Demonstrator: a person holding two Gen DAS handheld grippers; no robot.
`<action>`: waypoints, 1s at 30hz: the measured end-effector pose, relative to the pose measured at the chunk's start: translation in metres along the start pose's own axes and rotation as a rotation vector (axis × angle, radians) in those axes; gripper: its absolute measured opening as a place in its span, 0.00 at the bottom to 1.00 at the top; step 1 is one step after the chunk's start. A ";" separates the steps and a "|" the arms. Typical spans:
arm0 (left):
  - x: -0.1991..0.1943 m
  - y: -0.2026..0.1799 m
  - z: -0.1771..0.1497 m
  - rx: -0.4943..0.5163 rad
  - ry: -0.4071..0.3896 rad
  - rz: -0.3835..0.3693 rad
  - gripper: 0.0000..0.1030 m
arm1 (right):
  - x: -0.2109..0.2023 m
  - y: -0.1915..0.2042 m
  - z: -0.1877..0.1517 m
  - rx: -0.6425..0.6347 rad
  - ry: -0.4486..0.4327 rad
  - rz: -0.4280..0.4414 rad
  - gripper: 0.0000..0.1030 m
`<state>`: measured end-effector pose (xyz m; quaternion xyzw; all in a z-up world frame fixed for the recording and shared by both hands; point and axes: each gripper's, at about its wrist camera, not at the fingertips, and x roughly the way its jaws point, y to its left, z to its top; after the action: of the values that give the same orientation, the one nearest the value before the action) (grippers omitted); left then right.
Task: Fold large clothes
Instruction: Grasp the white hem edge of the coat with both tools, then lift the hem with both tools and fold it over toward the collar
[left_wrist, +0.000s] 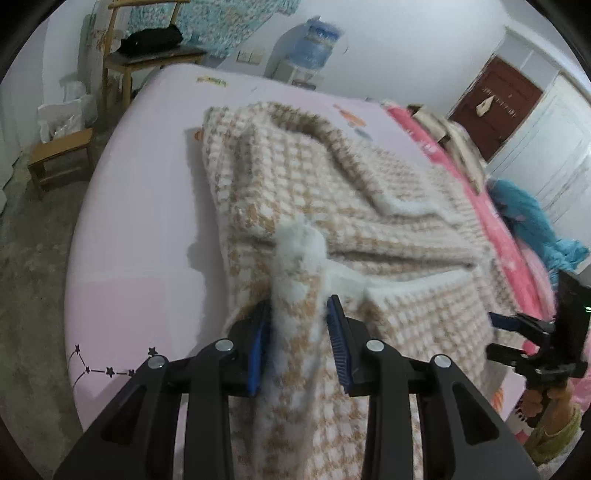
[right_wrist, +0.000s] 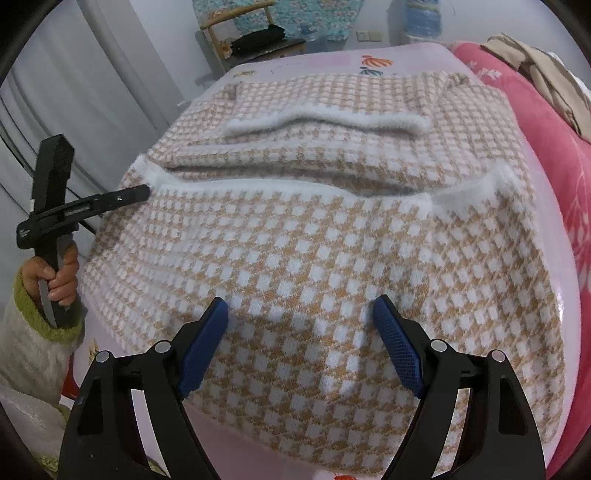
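Sweater: we see it on the bed, already folded over.
Left claw: pinching its white edge.
Right claw: wide, empty.
Left: we judge further folding.

The left wrist camera looks along its gripper from close above the checked sweater, facing the far wall across the bed. The right wrist camera looks over its gripper from the near edge. Both views share the sweater, and each shows the other gripper.
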<state>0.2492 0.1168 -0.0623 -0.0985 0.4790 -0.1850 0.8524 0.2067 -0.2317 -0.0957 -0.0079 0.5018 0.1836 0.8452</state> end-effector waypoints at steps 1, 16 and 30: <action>0.002 -0.004 0.000 0.013 0.008 0.024 0.30 | 0.000 -0.001 0.000 0.003 -0.001 0.003 0.75; 0.011 -0.041 -0.008 0.147 0.045 0.290 0.30 | -0.069 -0.092 0.020 0.168 -0.187 -0.148 0.59; 0.013 -0.054 -0.011 0.176 0.039 0.373 0.30 | -0.032 -0.124 0.035 0.192 -0.085 -0.084 0.41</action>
<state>0.2343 0.0619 -0.0592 0.0703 0.4874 -0.0667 0.8678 0.2619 -0.3500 -0.0726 0.0600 0.4799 0.0994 0.8696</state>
